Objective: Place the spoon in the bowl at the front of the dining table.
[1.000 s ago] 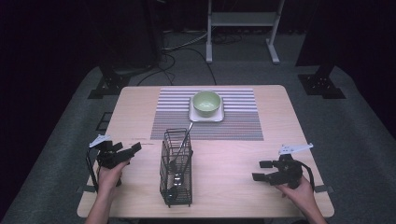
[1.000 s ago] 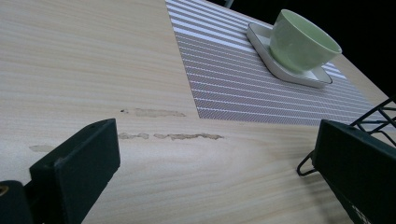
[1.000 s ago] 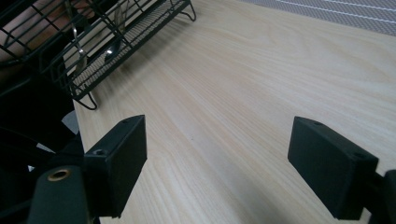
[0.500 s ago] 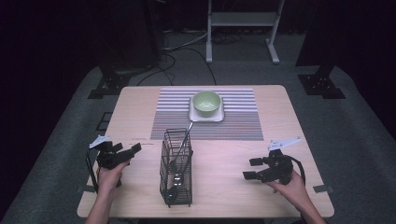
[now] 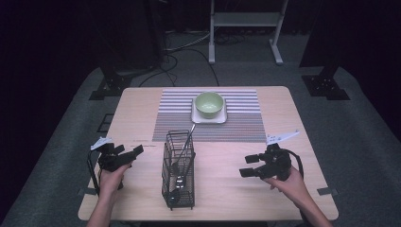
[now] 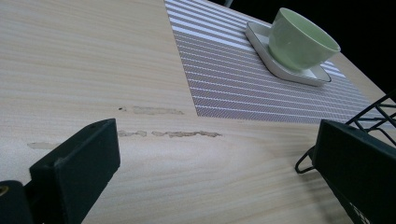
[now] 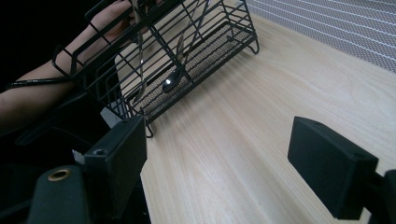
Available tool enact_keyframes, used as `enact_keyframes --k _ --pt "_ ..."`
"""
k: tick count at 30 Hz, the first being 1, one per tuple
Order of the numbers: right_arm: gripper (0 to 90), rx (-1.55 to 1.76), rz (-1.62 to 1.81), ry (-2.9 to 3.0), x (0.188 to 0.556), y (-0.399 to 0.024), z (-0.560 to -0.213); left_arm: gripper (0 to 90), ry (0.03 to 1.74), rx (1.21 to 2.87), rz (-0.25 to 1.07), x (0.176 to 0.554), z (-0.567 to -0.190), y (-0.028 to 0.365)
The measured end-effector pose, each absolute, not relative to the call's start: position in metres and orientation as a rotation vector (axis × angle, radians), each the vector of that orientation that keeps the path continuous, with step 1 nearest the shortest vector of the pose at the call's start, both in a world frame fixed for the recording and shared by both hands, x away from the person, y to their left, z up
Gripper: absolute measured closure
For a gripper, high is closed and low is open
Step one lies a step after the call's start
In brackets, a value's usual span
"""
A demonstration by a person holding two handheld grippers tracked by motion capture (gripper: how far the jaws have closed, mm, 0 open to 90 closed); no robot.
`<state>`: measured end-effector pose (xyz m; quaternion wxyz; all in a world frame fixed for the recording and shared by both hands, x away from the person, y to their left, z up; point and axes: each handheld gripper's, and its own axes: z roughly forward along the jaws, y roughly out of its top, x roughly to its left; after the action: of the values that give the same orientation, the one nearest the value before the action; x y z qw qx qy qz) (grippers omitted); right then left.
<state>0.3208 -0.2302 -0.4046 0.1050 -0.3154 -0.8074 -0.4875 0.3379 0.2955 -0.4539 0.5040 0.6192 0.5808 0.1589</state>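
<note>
A black wire cutlery basket (image 5: 178, 169) stands upright at the table's front middle, holding metal utensils (image 5: 182, 158); through its wires a spoon (image 7: 170, 84) rests low inside the basket (image 7: 187, 51). A green bowl (image 5: 209, 104) sits on a white square plate (image 5: 208, 117) on the striped mat (image 5: 236, 118). My left gripper (image 5: 135, 152) hovers left of the basket, open and empty, its jaws wide apart over bare wood with the bowl (image 6: 301, 43) ahead. My right gripper (image 5: 249, 165) is right of the basket, open, empty, pointing towards it.
The wooden table (image 5: 142, 109) has worn marks (image 6: 168, 134) near the mat's corner. A white metal stand (image 5: 243, 23) and dark stands are on the floor beyond the far edge. A person's forearm (image 7: 51, 88) appears behind the basket.
The right gripper has moved left along the table's front, closer to the basket, staying open. The left gripper has stayed in place.
</note>
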Motion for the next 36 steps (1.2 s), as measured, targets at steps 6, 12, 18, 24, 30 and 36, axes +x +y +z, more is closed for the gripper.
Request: enact_keyframes --k 6,12,18,24,30,36 --pt "18.7 -0.898 -1.429 -2.354 0.325 -0.219 -0.395 0.0 1.403 1.494 0.383 0.338 -0.454 0.296" --pt "18.8 -0.861 -1.438 -2.311 0.326 -0.211 -0.387 0.0 1.401 1.496 0.386 0.338 -0.454 0.296" --pt "18.9 -0.833 -1.412 -2.298 0.329 -0.198 -0.379 0.0 1.402 1.495 0.386 0.338 -0.453 0.296" --pt "20.3 -0.807 -1.386 -2.295 0.333 -0.183 -0.371 0.0 1.401 1.493 0.385 0.338 -0.453 0.297" --pt "20.5 -0.795 -1.363 -2.291 0.338 -0.171 -0.366 0.0 1.4 1.492 0.383 0.338 -0.453 0.296" --pt "20.5 -0.791 -1.332 -2.296 0.342 -0.16 -0.365 0.0 1.399 1.492 0.382 0.338 -0.453 0.296"
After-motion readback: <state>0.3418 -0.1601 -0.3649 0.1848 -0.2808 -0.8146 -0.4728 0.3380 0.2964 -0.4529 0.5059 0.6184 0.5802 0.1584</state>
